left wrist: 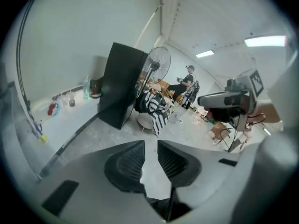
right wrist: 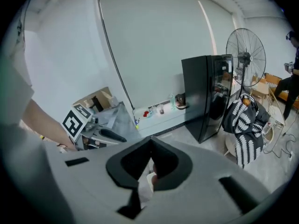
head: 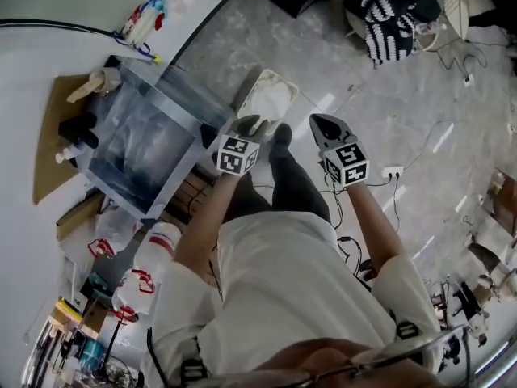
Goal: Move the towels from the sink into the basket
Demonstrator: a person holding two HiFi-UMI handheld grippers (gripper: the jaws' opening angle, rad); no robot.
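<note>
**Both tongs held out at the basket**

From the head view we see both bare forearms stretched forward, side by side. The left gripper (head: 245, 124) sits at the near edge of the white basket (head: 262, 73) on the floor. The right gripper (head: 323, 125) hangs just to the right of the basket. Pale cloth, seemingly a towel (head: 273, 99), lies in the basket, and the sink (head: 174, 95) stands to the left of it. In the left gripper view we find its tongs narrowly apart, with only floor showing between them. In the right gripper view we find its tips pressed together, holding nothing we can make out.
</note>
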